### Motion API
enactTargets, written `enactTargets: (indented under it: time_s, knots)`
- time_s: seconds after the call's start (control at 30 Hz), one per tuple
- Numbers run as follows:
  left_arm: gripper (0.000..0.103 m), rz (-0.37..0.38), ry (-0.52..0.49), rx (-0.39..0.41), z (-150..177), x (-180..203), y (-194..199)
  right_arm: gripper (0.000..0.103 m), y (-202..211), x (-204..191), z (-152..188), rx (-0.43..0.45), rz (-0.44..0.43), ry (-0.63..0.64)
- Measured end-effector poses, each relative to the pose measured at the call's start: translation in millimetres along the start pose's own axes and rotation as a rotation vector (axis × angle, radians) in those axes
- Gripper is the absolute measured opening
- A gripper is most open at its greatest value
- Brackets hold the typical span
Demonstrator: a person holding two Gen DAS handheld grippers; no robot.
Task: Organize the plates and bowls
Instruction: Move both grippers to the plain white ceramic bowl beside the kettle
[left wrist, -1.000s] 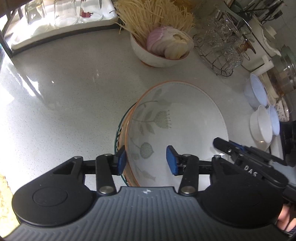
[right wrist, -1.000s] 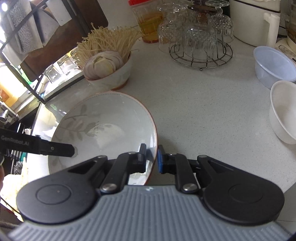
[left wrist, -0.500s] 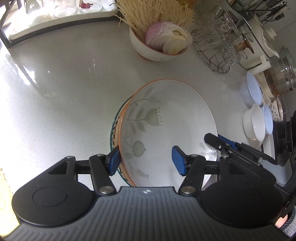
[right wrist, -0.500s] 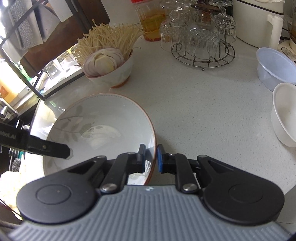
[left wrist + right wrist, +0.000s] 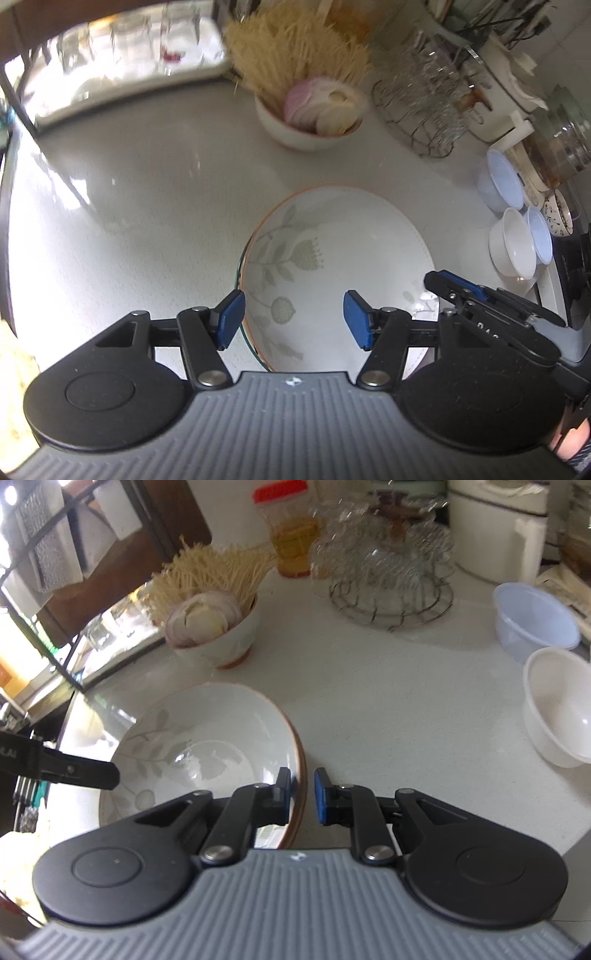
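A: L gripper (image 5: pixel 293 317) – jaws wide apart, holding nothing, straddling the near rim of the white ceramic bowl with leaf print and orange rim (image 5: pixel 343 258). Bowl's mid-counter, toward the near edge.

B: R gripper (image 5: pixel 303 794)? Blue pads (image 5: pixel 320 798) either side of the bowl's right rim, small gap on the outer pad – looks just released, not clamping.

A: Risk?

B: Bowl seems nested in smth else; if not seated, pulling a finger out could drag the rim and rock it. Motion blur too, so hands are moving fast.

A: View diffs?

B: L cam shows a dark green rim (image 5: pixel 239 269) peeking under the bowl's left side; R cam doesn't. R cam shows the red-lidded jar of amber liquid (image 5: pixel 291 535) at the counter's far edge, hidden in L.
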State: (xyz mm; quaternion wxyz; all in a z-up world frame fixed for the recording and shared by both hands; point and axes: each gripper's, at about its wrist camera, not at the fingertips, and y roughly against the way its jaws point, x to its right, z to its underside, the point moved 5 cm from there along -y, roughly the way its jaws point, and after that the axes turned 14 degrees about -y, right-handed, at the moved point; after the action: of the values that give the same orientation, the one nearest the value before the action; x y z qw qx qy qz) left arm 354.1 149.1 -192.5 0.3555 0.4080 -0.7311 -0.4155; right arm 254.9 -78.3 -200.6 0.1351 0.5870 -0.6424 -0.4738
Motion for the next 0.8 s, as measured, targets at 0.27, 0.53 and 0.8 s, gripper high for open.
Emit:
enactTargets:
  time_s: [0.27, 0.53, 0.8]
  knots:
    - [0.065, -0.017, -0.063, 0.12, -5.5, 11.4, 38.2, 0.017, 39.6, -4.5, -11.6, 0.103, 0.002, -0.045]
    - [0.065, -0.026, -0.124, 0.225, 3.1, 27.9, 85.2, 0.017, 97.3, -19.3, -12.2, 0.198, -0.009, -0.051]
    - [0.065, -0.011, -0.148, 0.317, 27.9, 45.6, 126.8, 0.017, 149.7, -33.7, 2.5, 0.272, 0.001, -0.03]
